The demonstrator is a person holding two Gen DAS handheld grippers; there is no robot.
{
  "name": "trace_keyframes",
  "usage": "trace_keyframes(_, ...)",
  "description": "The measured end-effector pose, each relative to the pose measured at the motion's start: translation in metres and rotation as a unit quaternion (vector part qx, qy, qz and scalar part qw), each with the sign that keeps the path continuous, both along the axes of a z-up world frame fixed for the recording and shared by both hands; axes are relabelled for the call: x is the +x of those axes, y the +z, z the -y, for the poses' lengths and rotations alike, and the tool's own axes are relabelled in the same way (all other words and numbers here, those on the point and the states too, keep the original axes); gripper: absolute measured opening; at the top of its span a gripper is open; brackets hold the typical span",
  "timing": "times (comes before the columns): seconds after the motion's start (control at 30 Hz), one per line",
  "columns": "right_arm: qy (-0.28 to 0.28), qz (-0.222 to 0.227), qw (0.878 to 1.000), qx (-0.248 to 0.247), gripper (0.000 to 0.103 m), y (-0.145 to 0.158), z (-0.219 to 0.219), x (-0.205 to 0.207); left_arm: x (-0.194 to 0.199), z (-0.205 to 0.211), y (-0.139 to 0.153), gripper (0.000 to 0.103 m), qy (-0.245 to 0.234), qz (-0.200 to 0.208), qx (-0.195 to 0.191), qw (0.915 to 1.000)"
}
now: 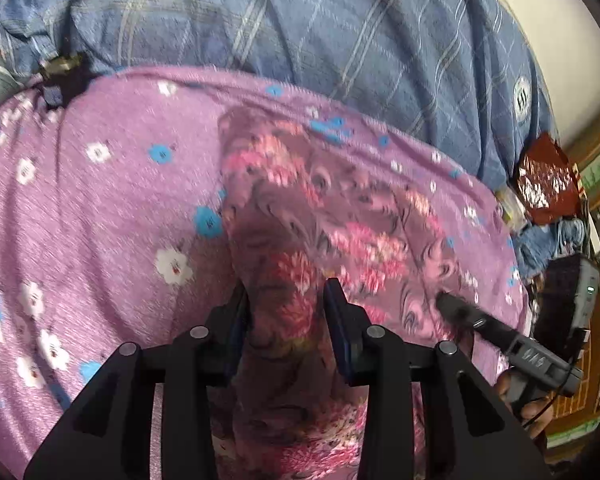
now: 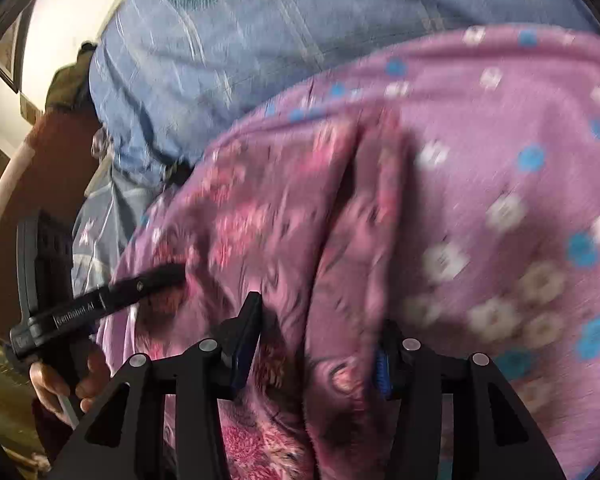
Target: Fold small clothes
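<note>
A small mauve cloth with pink flower print (image 1: 320,216) lies on a purple sheet with white and blue flowers (image 1: 100,200). My left gripper (image 1: 286,300) has its fingers on either side of a bunched fold of the cloth, which runs between them toward the camera. My right gripper (image 2: 320,328) likewise has a thick fold of the same cloth (image 2: 284,208) between its fingers. Each gripper shows in the other's view, touching the cloth: the right one (image 1: 452,306) and the left one (image 2: 168,272). Both views are motion-blurred.
A blue checked bedcover (image 1: 340,32) lies beyond the purple sheet. A dark red item (image 1: 548,180) and blue cloth (image 1: 552,236) sit at the right edge. A brown surface (image 2: 56,160) and pale wall (image 2: 68,8) are at the left of the right wrist view.
</note>
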State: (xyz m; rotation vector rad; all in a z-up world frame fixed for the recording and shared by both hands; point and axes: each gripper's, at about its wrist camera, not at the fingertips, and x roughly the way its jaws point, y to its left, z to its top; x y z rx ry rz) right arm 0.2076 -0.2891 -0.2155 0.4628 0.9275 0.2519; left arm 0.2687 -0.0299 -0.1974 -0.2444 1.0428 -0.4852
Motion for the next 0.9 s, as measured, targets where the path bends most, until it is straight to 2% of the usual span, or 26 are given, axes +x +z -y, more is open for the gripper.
trace_keyframes(0.1,-0.045,0.072,0.996,-0.025,0.053,0.027,0.014,-0.014,-0.007,-0.005,0.018,0.039,0.025,0.058,-0.004,0.998)
trace_keyframes(0.17,-0.053,0.116,0.991,-0.025,0.052,0.04,0.015,-0.023,-0.011,0.0,0.03,0.043,0.028,0.097,-0.004,0.9949)
trace_keyframes(0.2,-0.048,0.131,0.99,-0.026,0.05,0.044,0.012,-0.025,-0.01,0.004,0.035,0.049,0.025,0.112,-0.002,0.9933)
trace_keyframes(0.27,-0.023,0.148,0.988,-0.039,0.034,0.047,-0.001,-0.025,-0.011,0.016,0.035,0.055,0.006,0.127,0.016,0.9918)
trace_keyframes(0.33,0.003,0.14,0.988,-0.059,0.023,0.042,-0.019,-0.018,-0.004,0.032,0.022,0.055,-0.005,0.111,0.056,0.9922)
trace_keyframes(0.37,0.006,0.13,0.989,-0.067,0.022,0.037,-0.024,-0.013,0.0,0.038,0.012,0.055,-0.009,0.095,0.073,0.9928)
trace_keyframes(0.43,-0.005,0.074,0.994,-0.081,0.02,0.014,-0.022,0.004,0.01,0.05,-0.012,0.055,-0.011,0.057,0.12,0.9911)
trace_keyframes(0.5,-0.016,0.024,0.997,-0.074,0.012,-0.009,-0.013,0.018,0.012,0.052,-0.016,0.056,-0.011,0.057,0.122,0.9908)
trace_keyframes(0.53,-0.021,0.031,0.997,-0.061,0.01,-0.01,-0.008,0.016,0.012,0.051,-0.013,0.056,-0.01,0.059,0.119,0.991)
trace_keyframes(0.63,-0.02,0.049,0.997,-0.052,0.018,0.0,-0.003,0.01,0.01,0.045,-0.002,0.056,-0.004,0.073,0.08,0.9941)
trace_keyframes(0.73,-0.015,0.086,0.994,-0.064,0.018,0.015,-0.009,0.005,0.013,0.038,0.005,0.056,0.005,0.079,0.044,0.9959)
trace_keyframes(0.8,-0.018,0.099,0.993,-0.065,0.018,0.025,-0.012,0.013,0.021,0.037,0.002,0.06,0.022,0.073,0.049,0.9959)
trace_keyframes(0.83,-0.027,0.101,0.992,-0.066,0.021,0.027,-0.012,0.018,0.028,0.034,-0.003,0.061,0.032,0.062,0.052,0.9962)
trace_keyframes(0.9,-0.041,0.081,0.994,-0.062,0.04,0.021,-0.01,0.034,0.04,0.032,-0.02,0.06,0.041,0.027,0.056,0.9972)
